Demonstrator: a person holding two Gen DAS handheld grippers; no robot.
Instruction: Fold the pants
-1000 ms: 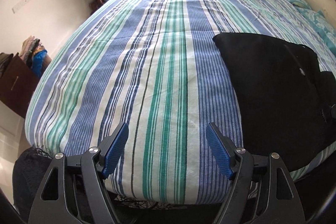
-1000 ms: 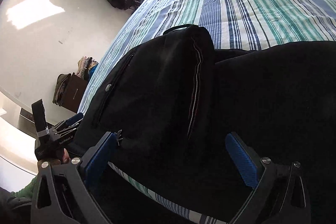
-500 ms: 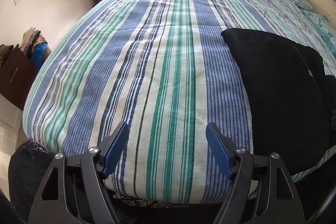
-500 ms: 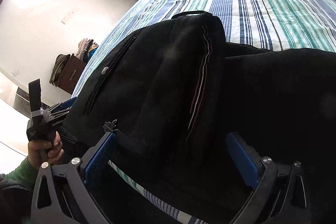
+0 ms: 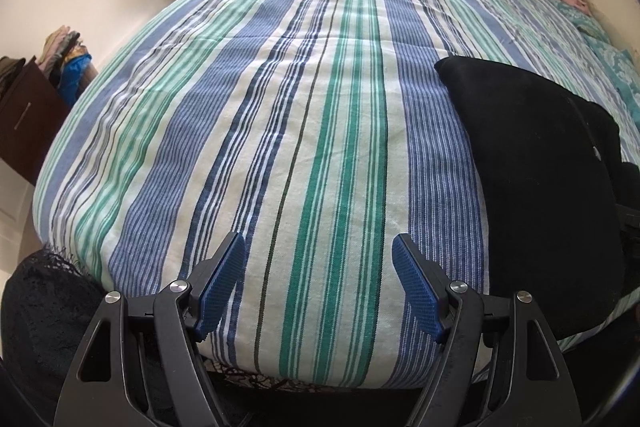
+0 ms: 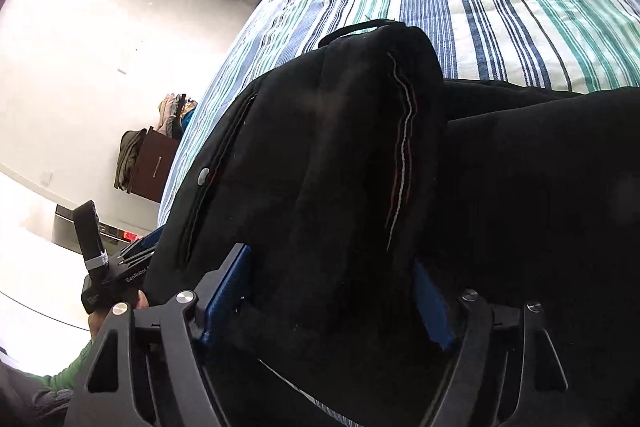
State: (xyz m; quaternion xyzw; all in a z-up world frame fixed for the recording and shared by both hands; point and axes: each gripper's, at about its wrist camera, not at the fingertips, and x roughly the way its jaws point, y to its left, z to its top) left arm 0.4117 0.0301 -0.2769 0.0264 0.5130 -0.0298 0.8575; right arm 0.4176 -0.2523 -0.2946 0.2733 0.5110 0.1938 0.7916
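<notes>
A: Logging right gripper [image 6: 332, 291]. Closing on a bunched fold of the black pants [image 6: 360, 155], blue pads [image 6: 228, 287] pressing in from both sides with cloth packed between them. Gripping near the waist end, judging by the pocket slit and the small pale button [image 6: 203, 175].

B: Noting where the pants are lying?

A: Resting on the striped bedspread [image 5: 320, 107], toward its near right corner, partly draping over the edge. Rising as a hump at the held part (red and white side stripe [image 6: 402, 163] curving over the top), so probably being lifted for turning one section over another.

B: Checking left gripper [image 5: 318, 287]?

A: Gaping wide, holding nothing. Hovering over bare stripes near the bed's front edge, pants well off to its right, not touching. Likely waiting there for pinning or catching the far side once the fold is coming across.

B: Estimating progress?

A: Looking partly folded already (compact dark block in the left view [image 5: 540, 167]), with further folding still needed. Cannot tell how many layers.

B: Flagging risks?

A: Grabbing thick bunched cloth, so possibly shedding inner layers when lifting. Also noting the edge overhang, inviting a slide off the bed.
</notes>
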